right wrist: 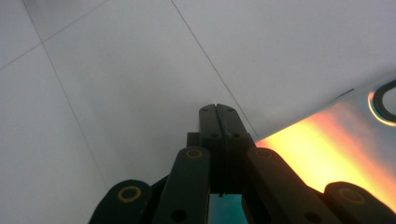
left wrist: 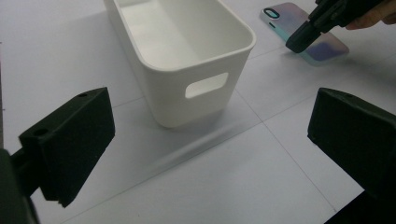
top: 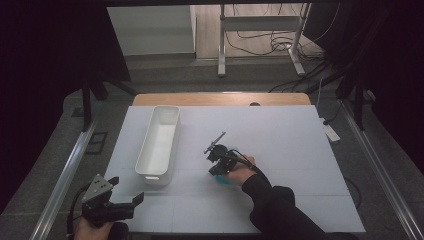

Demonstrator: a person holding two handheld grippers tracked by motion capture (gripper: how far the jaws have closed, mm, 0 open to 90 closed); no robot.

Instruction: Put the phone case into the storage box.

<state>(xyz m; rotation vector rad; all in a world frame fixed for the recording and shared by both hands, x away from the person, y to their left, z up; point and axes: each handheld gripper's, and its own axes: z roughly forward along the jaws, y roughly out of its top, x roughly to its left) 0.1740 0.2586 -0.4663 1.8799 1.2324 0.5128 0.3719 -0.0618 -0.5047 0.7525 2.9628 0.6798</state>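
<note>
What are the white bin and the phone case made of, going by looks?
White bin: likely moulded plastic, smooth semi-matte; thin even walls, rounded corners, cut-out handle slot. Phone case: probably glossy hard plastic with an iridescent finish; colour shifts blue to pink and glows orange in the right gripper view.

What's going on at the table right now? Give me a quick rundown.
Left gripper open, idle near table edge. Right gripper shut, tip down on iridescent phone case; no grip visible. White bin empty, nothing between.

White plastic bin, iridescent pink-to-teal phone case with teal edge, glowing orange up close, black grippers, white gridded tabletop
</note>
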